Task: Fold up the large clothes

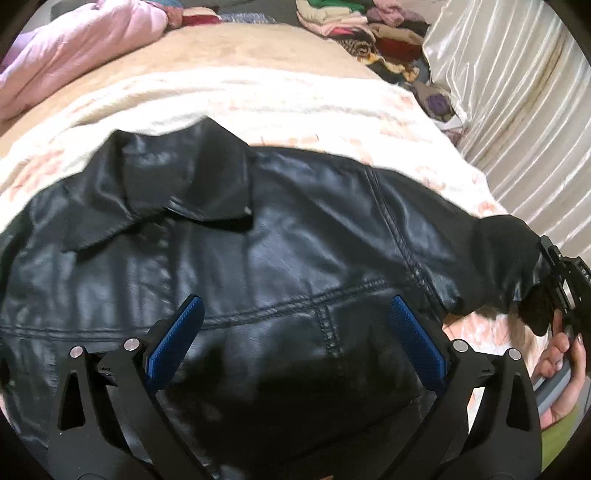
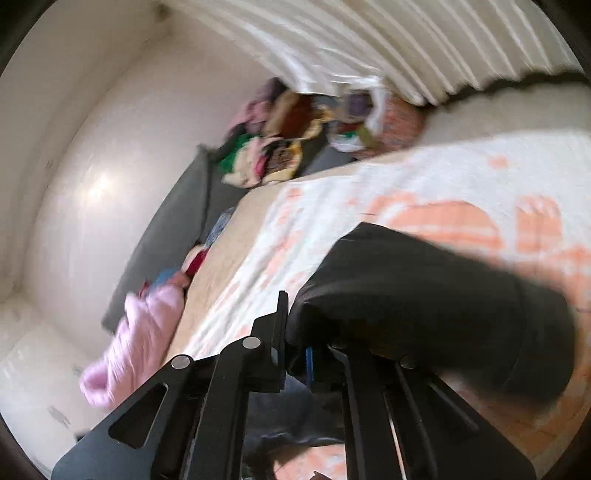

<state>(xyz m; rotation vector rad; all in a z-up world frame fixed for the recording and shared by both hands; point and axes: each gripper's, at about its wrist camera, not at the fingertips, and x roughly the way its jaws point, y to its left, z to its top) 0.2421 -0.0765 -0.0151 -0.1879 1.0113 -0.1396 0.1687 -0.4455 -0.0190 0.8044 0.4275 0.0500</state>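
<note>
Black jacket (image 1: 258,240) lies unfolded on the bed (image 1: 258,103); right gripper (image 2: 295,354) clamps the 3 o'clock sleeve (image 2: 424,295), left gripper (image 1: 295,332) hovers, jaws apart.

The jacket (image 1: 258,258) lay spread on the blanket (image 1: 258,107) before me, collar (image 1: 177,192) on its far side. My left gripper (image 1: 295,332) hung over its back. Its sleeve (image 2: 424,295) reached right into my right gripper (image 2: 295,354). Behind the blanket lay a clothes pile (image 1: 354,29), the curtain (image 1: 517,92) to its right.
</note>
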